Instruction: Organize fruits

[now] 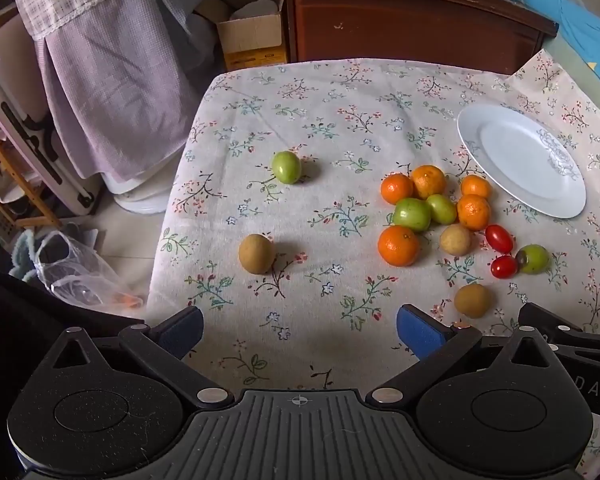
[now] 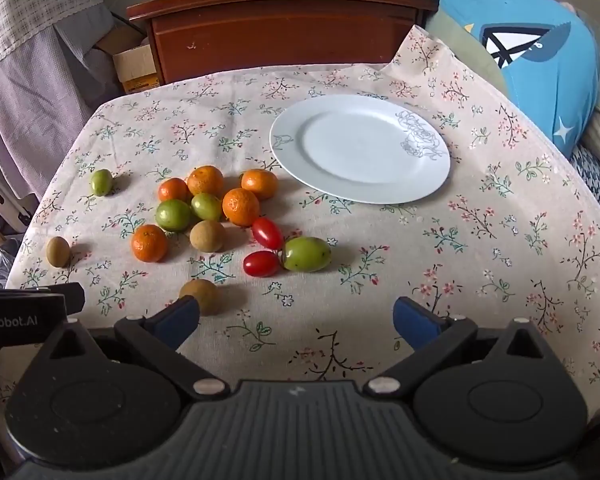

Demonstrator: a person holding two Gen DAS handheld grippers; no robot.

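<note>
A heap of fruit lies on the floral tablecloth (image 2: pixel 480 240): several oranges (image 2: pixel 241 206), green fruits (image 2: pixel 307 254), two red cherry tomatoes (image 2: pixel 267 233) and brown round fruits (image 2: pixel 208 236). In the left wrist view a lone green fruit (image 1: pixel 286 167) and a brown one (image 1: pixel 256 253) lie apart on the left. An empty white plate (image 2: pixel 360 148) sits behind the heap. My left gripper (image 1: pixel 300 330) hangs open above the near cloth. My right gripper (image 2: pixel 296 318) is open too, with a brown fruit (image 2: pixel 202 294) just beyond its left fingertip.
A dark wooden cabinet (image 2: pixel 284 28) stands behind the table. A cardboard box (image 1: pixel 250 38) and draped lilac cloth (image 1: pixel 108 80) are to the back left. A plastic bag (image 1: pixel 76 272) lies on the floor left of the table edge. Blue bedding (image 2: pixel 540 52) lies on the right.
</note>
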